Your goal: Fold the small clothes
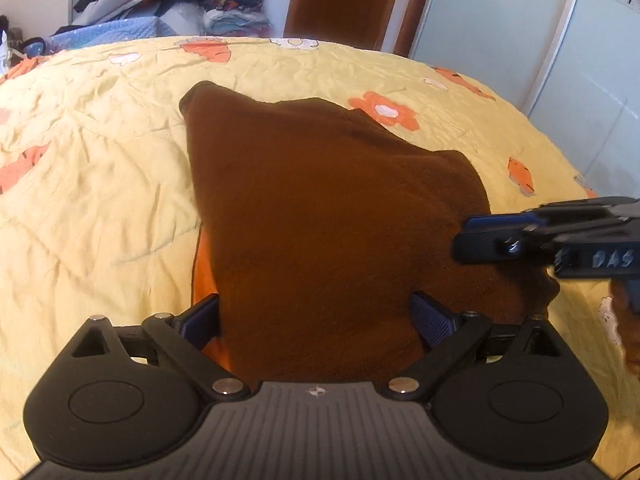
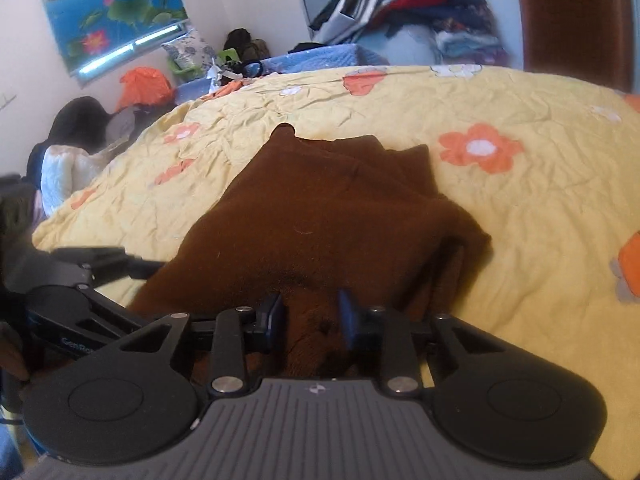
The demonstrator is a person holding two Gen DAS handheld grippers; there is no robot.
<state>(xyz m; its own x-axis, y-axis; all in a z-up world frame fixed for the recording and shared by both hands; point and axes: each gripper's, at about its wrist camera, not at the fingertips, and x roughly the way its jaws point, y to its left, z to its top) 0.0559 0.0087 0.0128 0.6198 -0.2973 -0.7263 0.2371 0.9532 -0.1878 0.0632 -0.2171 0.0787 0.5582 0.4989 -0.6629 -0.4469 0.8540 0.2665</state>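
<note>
Nearest, the right gripper is pinching the near hem of the brown garment; the left gripper is gaping wide over its near edge, unclenched; clamp it before lifting evenly toward the far edge on the yellow bedspread.

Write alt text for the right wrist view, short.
The right gripper has its jaws closed on a bunched near edge of a brown garment lying on a yellow floral bedspread. The left gripper reaches in from the left at the garment's edge. Piled clothes and a lotus poster line the far wall.
</note>
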